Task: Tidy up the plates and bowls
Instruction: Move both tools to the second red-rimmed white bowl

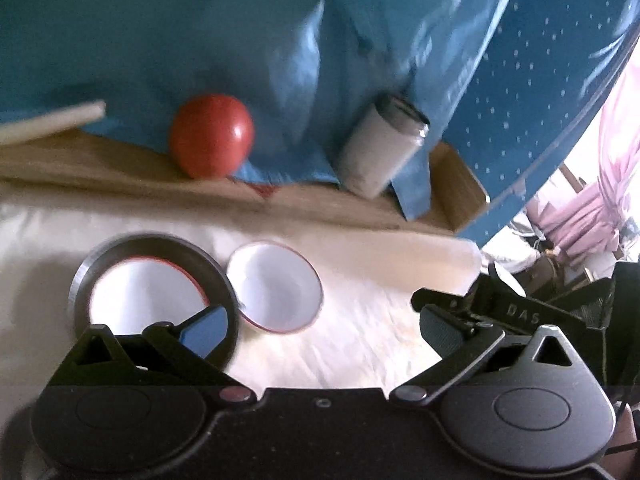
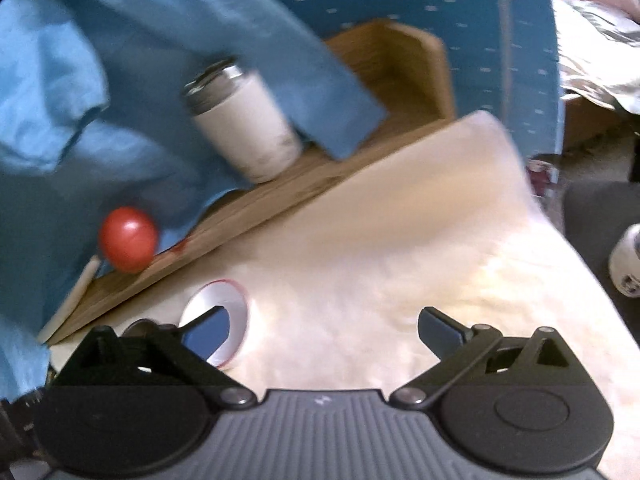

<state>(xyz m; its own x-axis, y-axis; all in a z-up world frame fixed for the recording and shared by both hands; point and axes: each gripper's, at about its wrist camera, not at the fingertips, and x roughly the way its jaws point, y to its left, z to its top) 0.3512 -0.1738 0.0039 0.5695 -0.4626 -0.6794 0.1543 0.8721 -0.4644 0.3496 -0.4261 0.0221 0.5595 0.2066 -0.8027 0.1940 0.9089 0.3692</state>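
A cream cloth (image 1: 360, 312) covers the surface in front of you, backed by a wooden board (image 1: 120, 168) and draped blue fabric (image 1: 180, 32). On the board sit a red ball (image 1: 211, 136) at 11 o'clock in your left view and a tilted white can (image 1: 380, 148) at 1 o'clock. Your left gripper (image 1: 320, 324) stands wide apart, holding nothing. At 9 o'clock from it a white bowl (image 1: 148, 296) sits inside a dark-rimmed plate (image 1: 82, 280); your left fingertip overlaps that plate's near edge. A second white red-rimmed bowl (image 1: 276, 286) lies just beside the plate, at 11 o'clock. Your right gripper (image 2: 324, 330) is also spread wide and bare, with a red-rimmed bowl (image 2: 224, 300) behind its left fingertip at 10 o'clock.
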